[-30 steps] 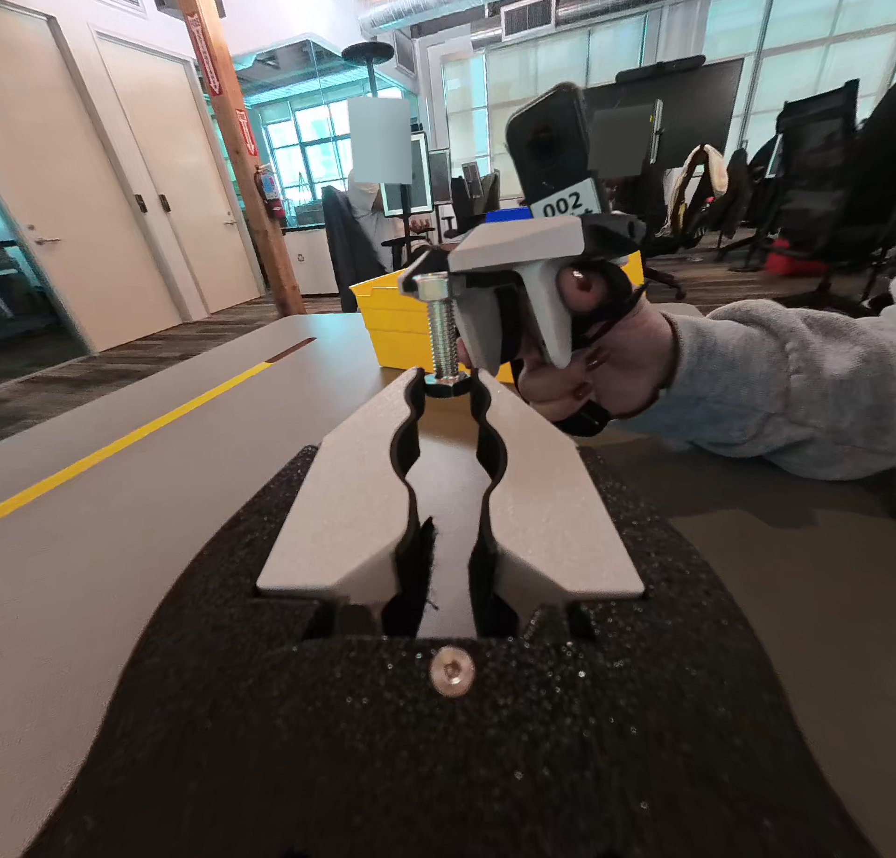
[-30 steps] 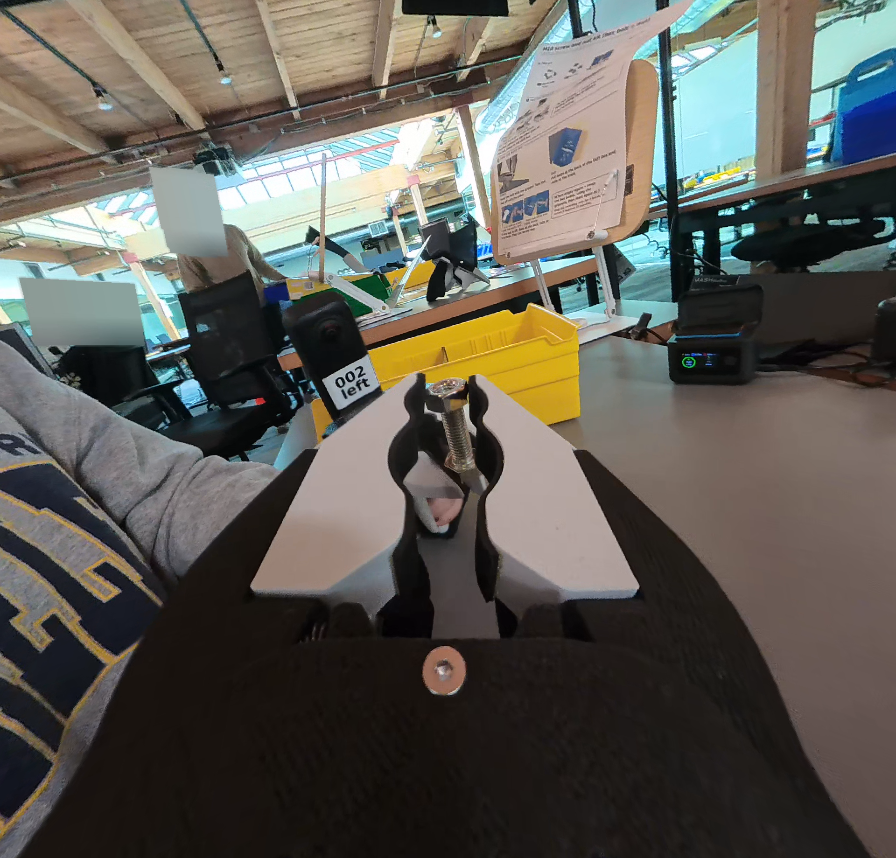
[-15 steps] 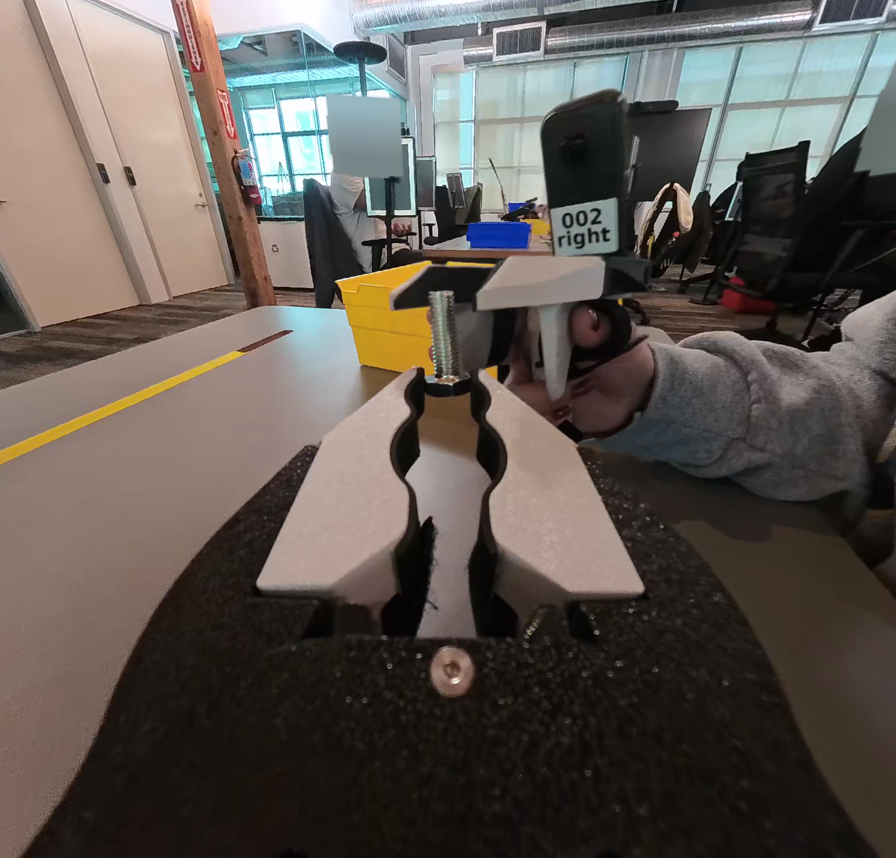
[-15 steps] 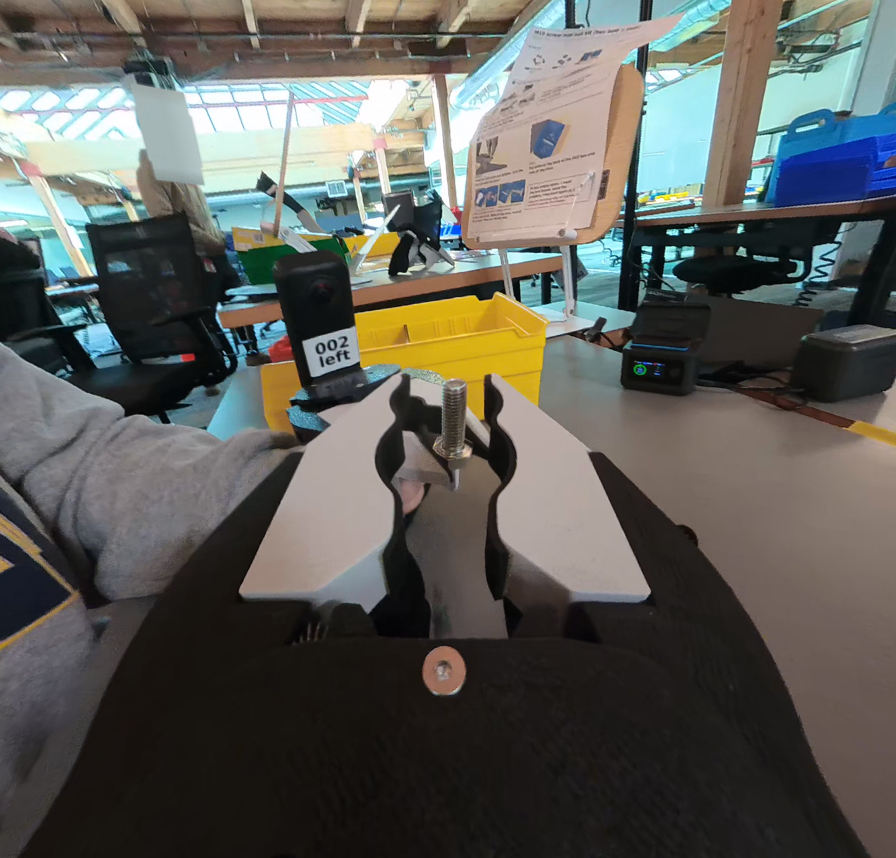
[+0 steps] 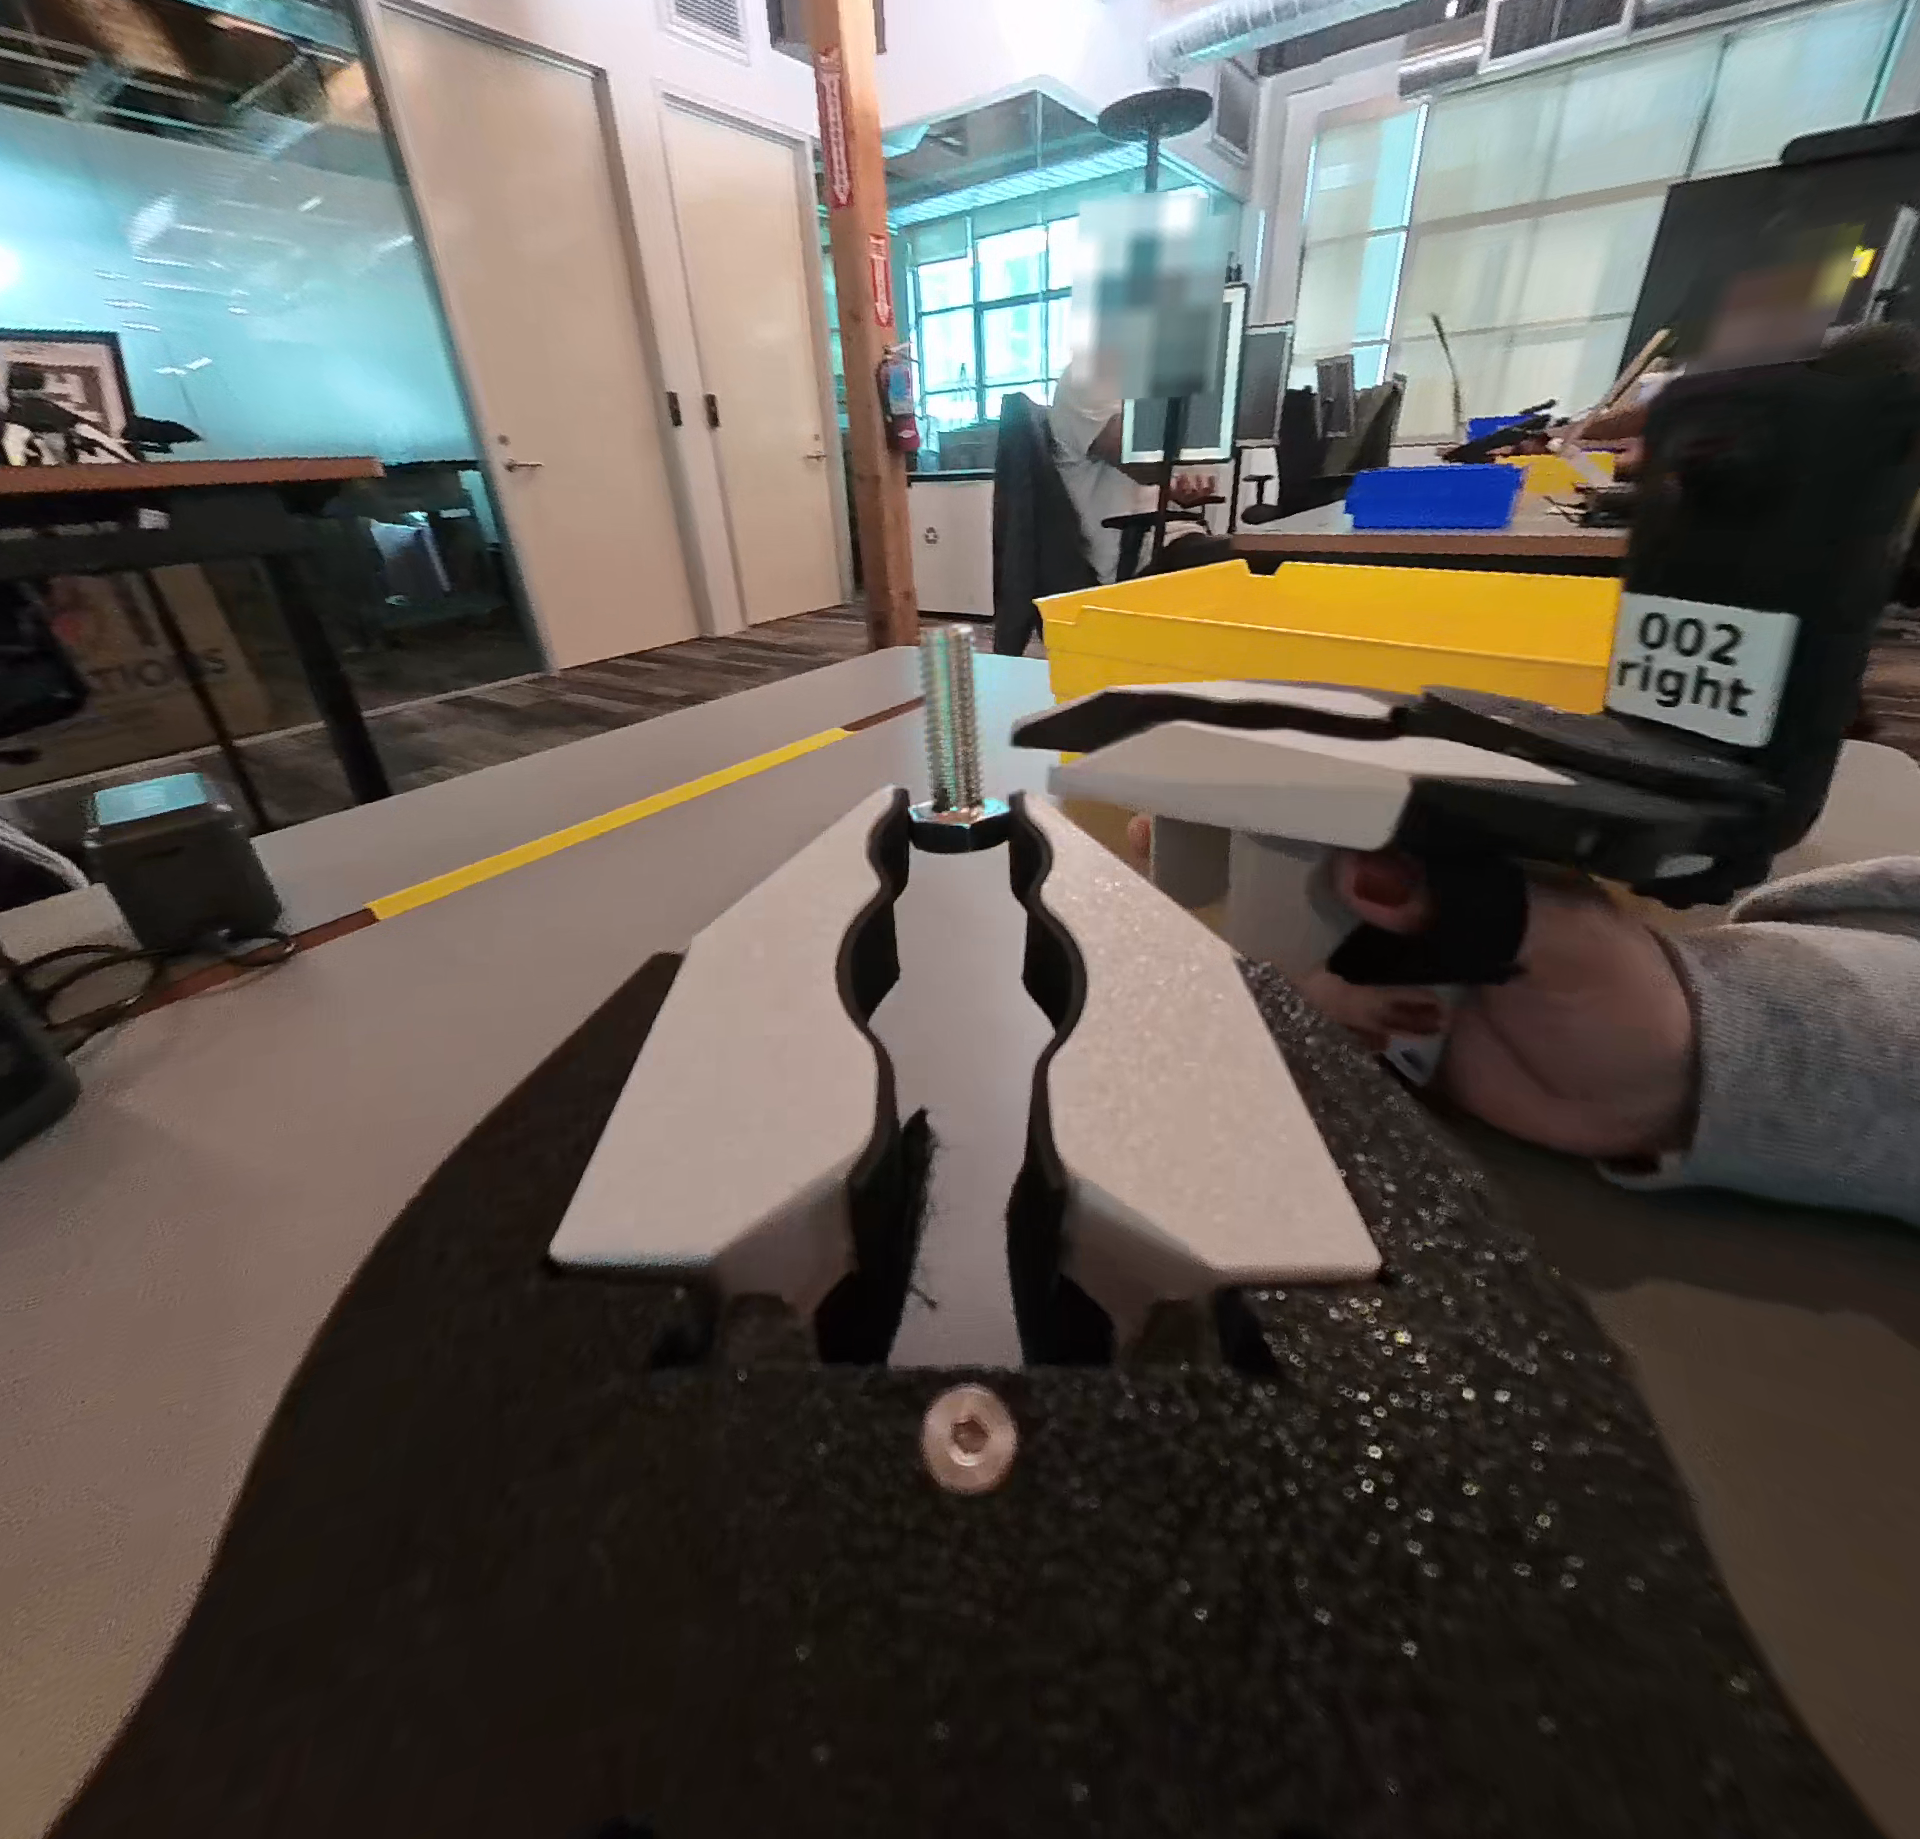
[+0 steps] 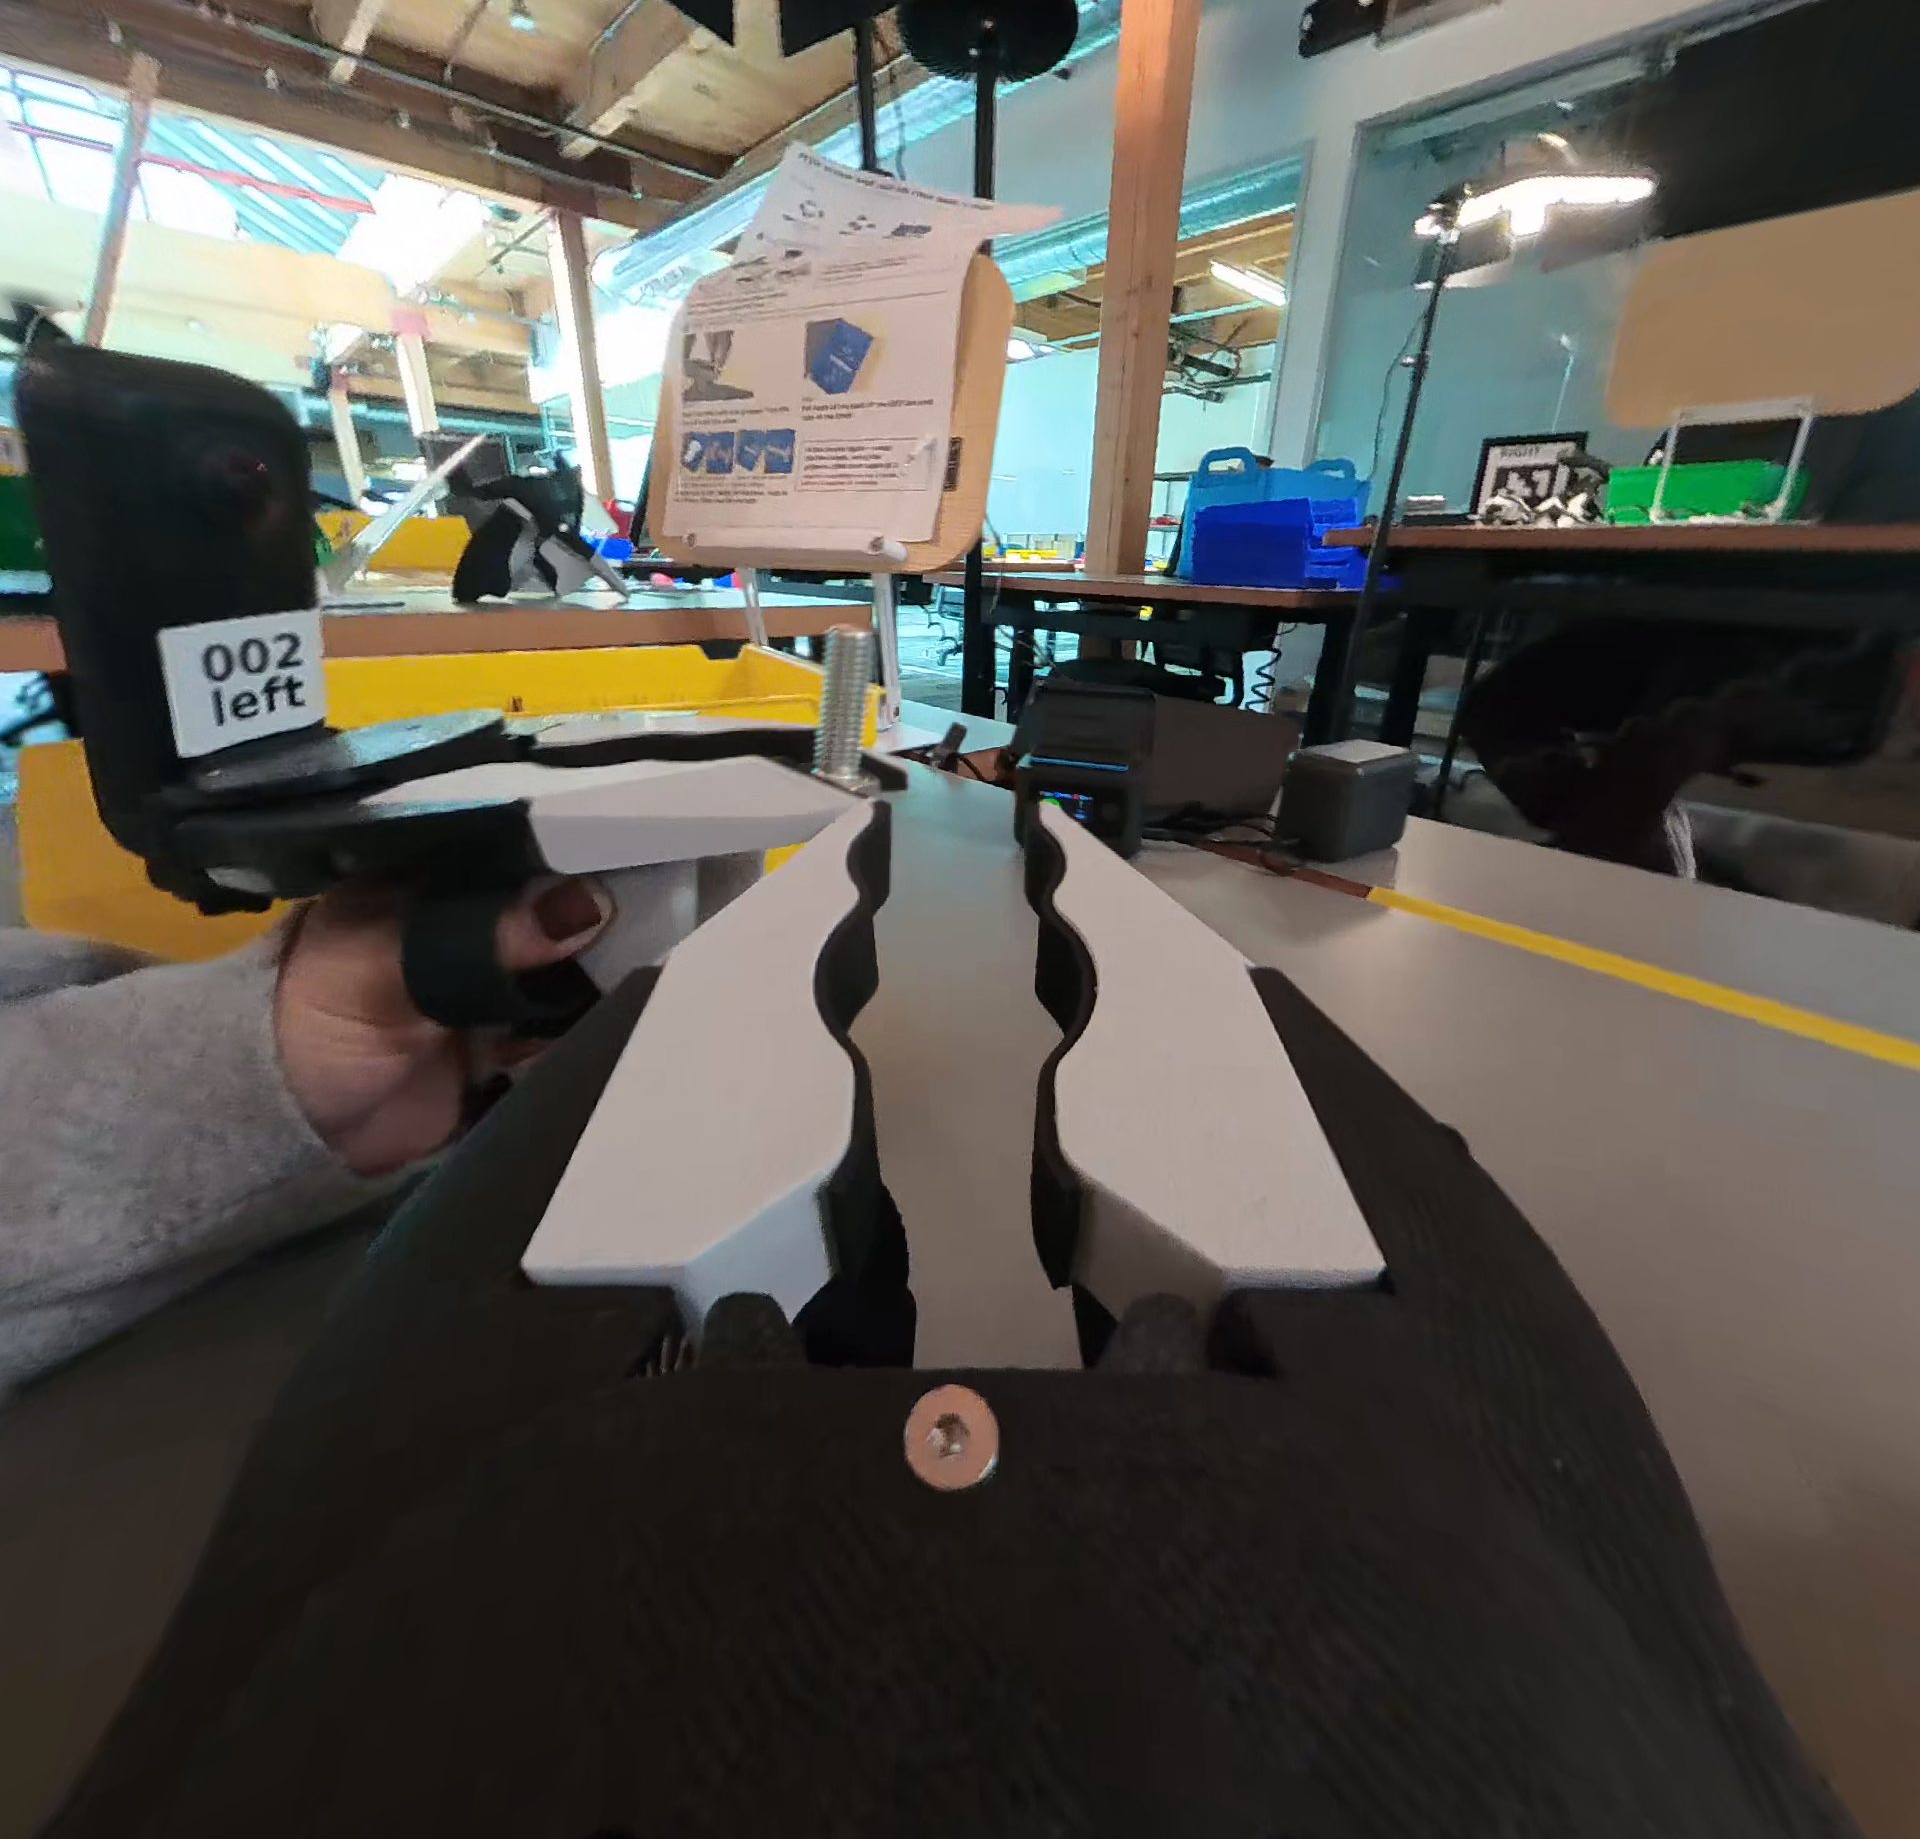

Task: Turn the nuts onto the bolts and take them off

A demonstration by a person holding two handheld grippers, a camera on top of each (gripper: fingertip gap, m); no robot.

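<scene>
showing a grey tabletop [image 5: 312, 1114] with one yellow stripe [image 5: 613, 818] in an open workshop; one yellow bin [image 5: 1320, 636] behind. two claws: left claw [image 5: 958, 833] clamped on one upright bolt [image 5: 951, 729] by its head; right claw [image 6: 956, 833] parted, empty, just beside it.

Bolt [image 5: 950, 719] upright in left tool [image 5: 958, 821] — bin [image 5: 1320, 636] behind, right tool [image 5: 1049, 750] beside.

free: I see bare table [image 6: 1558, 1114] right of my right gripper [image 6: 956, 823] | blocked: yellow bin [image 5: 1330, 636] far, left gripper [image 6: 862, 787] with upright bolt [image 6: 844, 693] close left
</scene>
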